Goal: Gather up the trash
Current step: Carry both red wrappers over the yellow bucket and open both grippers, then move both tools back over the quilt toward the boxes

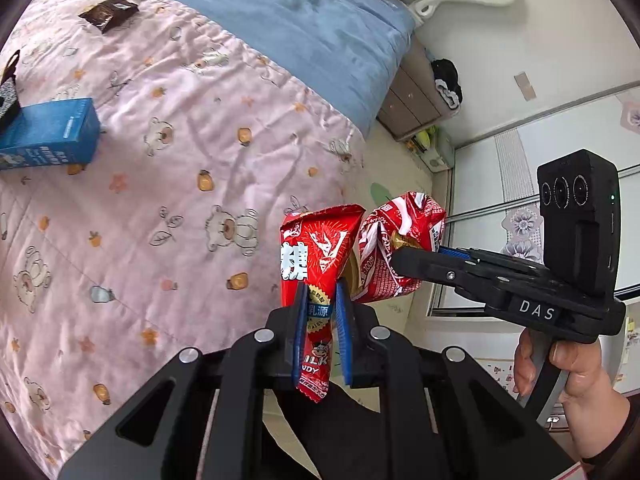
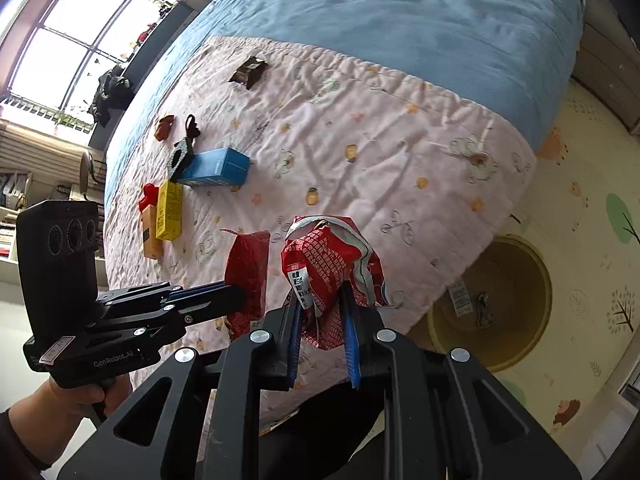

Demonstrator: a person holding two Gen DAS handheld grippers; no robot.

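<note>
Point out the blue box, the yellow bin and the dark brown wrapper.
blue box [image 2: 218, 168], right wrist view, long side face
yellow bin [image 2: 516, 352], right wrist view, near rim
dark brown wrapper [image 1: 108, 12], left wrist view, centre

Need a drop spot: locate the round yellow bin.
In the right wrist view, the round yellow bin stands on the patterned floor mat at lower right, beside the bed's corner.

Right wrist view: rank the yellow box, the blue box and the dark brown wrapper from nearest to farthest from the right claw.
1. Yellow box: on the pink quilt, up and left of the right claw, which is shut on a crumpled red wrapper.
2. Blue box: farther up the quilt, beyond the yellow box.
3. Dark brown wrapper: farthest, near the blue blanket's edge.
</note>
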